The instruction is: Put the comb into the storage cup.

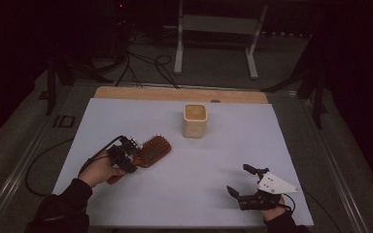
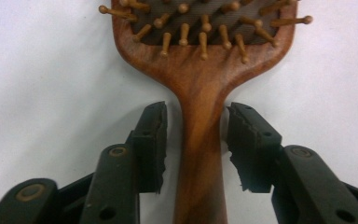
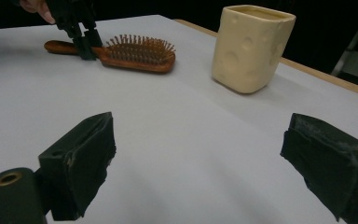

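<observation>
High view: wooden hairbrush (image 1: 151, 150) lies bristles up on the white worktop (image 1: 189, 194), handle toward the person, likely for an easy pick-up. Left hand-held gripper (image 1: 126, 156) sits over the handle, brush head at its 2 o'clock. Cream cup (image 1: 194, 120) stands at 12 o'clock, well apart. Right hand-held gripper (image 1: 238, 180) rests at 5 o'clock, wide open, empty.

Left gripper view: handle runs between the pads (image 2: 151, 140), narrow gaps either side; not yet clamped.

Right gripper view: brush at 11 o'clock, cup at 1 o'clock, both well apart.
</observation>
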Demonstrator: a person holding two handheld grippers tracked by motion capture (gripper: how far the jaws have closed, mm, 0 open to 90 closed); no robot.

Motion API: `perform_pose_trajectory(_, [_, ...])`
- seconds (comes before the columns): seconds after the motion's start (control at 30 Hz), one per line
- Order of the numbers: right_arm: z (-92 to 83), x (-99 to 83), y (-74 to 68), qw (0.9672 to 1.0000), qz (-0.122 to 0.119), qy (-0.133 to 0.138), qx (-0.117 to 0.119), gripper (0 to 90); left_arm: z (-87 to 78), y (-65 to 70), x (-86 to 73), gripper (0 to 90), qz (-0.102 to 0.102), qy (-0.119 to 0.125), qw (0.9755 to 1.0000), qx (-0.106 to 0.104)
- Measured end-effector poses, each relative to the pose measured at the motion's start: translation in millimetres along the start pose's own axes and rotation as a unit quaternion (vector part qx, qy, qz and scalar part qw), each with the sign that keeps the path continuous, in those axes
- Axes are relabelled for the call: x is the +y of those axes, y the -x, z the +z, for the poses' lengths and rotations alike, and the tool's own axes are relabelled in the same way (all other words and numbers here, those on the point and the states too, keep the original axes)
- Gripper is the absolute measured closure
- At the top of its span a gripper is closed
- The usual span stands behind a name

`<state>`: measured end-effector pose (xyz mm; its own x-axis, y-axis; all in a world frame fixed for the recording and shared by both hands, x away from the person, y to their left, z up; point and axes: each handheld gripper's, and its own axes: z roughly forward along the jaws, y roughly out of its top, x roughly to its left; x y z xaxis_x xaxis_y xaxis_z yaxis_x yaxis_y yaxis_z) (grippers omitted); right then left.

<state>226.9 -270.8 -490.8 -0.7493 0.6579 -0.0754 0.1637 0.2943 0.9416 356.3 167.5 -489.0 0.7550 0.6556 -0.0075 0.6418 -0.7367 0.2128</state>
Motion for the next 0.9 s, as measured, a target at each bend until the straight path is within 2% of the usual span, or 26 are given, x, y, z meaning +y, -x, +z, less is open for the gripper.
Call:
perform_pose_trajectory(0.17, [0.2,0.2,-0.6,1.0000,0.001,0.000,0.001,8.6,0.8,0.8,3.8,67.2,0.002,-0.009,1.0000,-0.002])
perform_pose_trajectory(0.23, [0.3,0.1,-0.1,1.0000,0.000,-0.001,0.000,8.6,1.4,0.5,4.9,68.2,-0.004,-0.012,0.9999,-0.004])
perform_pose_trajectory(0.43, [1.0,0.2,-0.6,1.0000,-0.001,0.000,0.002,8.6,2.4,4.9,9.6,71.9,-0.006,-0.030,0.9995,0.009])
perform_pose_trajectory(0.5, [0.8,0.5,-1.4,1.0000,-0.002,0.000,0.002,8.6,2.4,4.3,10.7,72.4,-0.008,-0.035,0.9993,0.007])
perform_pose_trajectory(0.77, [0.8,0.5,-0.4,1.0000,0.001,0.001,0.003,8.6,1.8,0.4,3.3,73.2,-0.026,-0.009,0.9996,-0.007])
perform_pose_trajectory(0.9, [0.9,0.8,-0.8,1.0000,0.000,0.001,0.003,8.6,0.9,1.7,1.1,73.4,-0.023,0.001,0.9997,-0.002])
